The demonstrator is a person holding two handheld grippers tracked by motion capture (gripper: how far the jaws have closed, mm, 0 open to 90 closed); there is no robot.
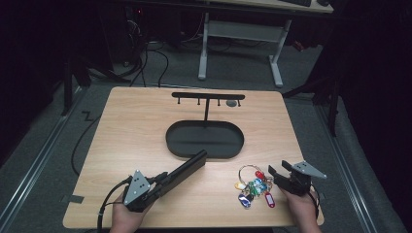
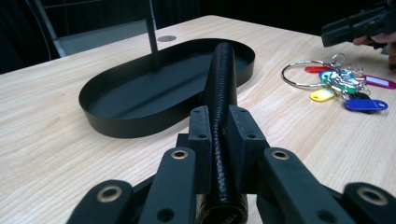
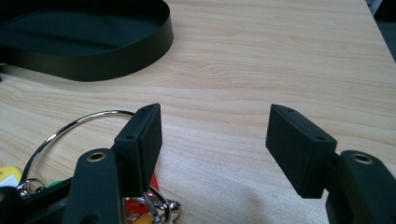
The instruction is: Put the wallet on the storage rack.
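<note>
Behind right claw [image 3: 215, 140], half-hidden keys [image 3: 149, 205]

The room lay dim — black at both sides. A light wooden table [image 1: 136, 126] stood on grey carpet [image 1: 233, 73]. Beyond it stood a desk on white legs [image 1: 204, 46], and dark cables [image 1: 145, 63] trailed across the floor — metal rails [image 1: 34, 160] ran alongside.
</note>
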